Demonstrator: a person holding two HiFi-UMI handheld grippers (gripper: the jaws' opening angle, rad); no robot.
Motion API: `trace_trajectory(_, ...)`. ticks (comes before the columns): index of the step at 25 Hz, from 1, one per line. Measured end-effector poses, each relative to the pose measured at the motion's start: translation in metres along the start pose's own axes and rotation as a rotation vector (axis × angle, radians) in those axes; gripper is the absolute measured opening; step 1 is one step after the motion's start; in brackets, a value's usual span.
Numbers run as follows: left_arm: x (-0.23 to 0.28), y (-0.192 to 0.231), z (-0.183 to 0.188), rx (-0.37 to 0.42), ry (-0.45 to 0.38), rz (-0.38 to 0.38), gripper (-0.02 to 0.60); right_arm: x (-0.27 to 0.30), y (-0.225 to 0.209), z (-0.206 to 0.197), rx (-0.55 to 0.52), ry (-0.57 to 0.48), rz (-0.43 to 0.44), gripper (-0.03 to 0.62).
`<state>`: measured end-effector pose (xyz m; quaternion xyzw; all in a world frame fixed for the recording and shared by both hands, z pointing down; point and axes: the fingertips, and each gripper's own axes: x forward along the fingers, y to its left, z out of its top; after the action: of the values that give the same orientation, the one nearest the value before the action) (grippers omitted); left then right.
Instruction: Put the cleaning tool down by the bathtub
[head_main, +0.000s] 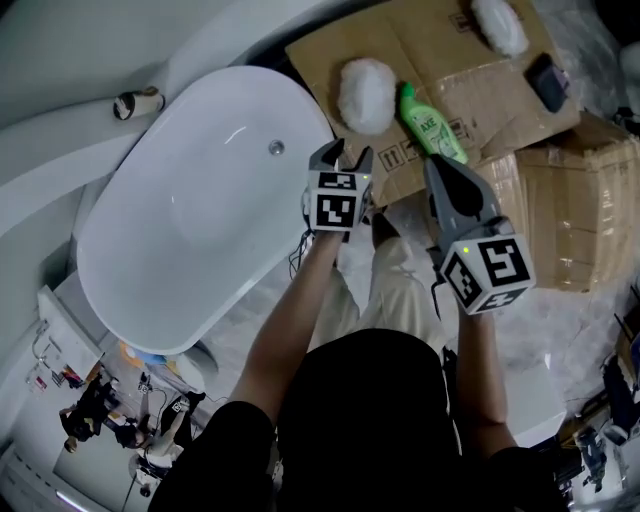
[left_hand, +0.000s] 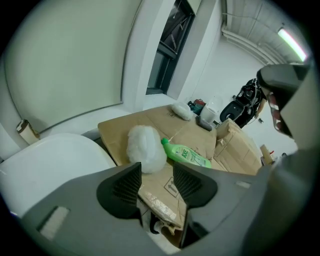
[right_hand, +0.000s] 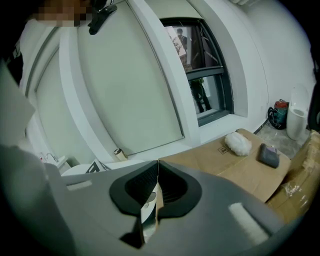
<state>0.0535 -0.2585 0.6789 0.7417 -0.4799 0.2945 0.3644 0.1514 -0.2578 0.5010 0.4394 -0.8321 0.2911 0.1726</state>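
My left gripper (head_main: 343, 153) released, empty, beside tub (head_main: 180, 230); right gripper (head_main: 433, 165) clenched on nothing, near bottle (head_main: 432, 125), puff (head_main: 365, 95).

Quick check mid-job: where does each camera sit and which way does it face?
Head view: on the person's head, looking steeply down at the bathtub and cardboard; both forearms, the left gripper and right gripper show.
Left gripper view: rides the left gripper, looking along its parted, empty jaws at a white pad and green bottle.
Right gripper view: rides the right gripper, looking past its closed jaws towards a window.
Shared: head and left gripper views both show that pad and bottle.
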Motion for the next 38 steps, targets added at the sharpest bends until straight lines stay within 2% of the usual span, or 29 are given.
trace_trajectory(17,-0.175,0.040,-0.060,0.039,-0.121,-0.014,0.173,-0.084,0.152,-0.019,-0.054,-0.113,-0.043,0.009)
trace_trajectory(24,-0.244,0.038,-0.089,0.068,-0.159,-0.064,0.153,-0.117,0.201,-0.025,-0.075,-0.172,-0.083,0.009)
trace_trajectory(31,-0.305,0.033,-0.094,0.118,-0.225,-0.103,0.129,-0.156,0.249,-0.033,-0.093,-0.221,-0.120,0.009)
trace_trajectory(38,-0.356,0.018,-0.091,0.119,-0.299,-0.162,0.094,-0.190,0.278,-0.038,-0.084,-0.269,-0.163,0.009)
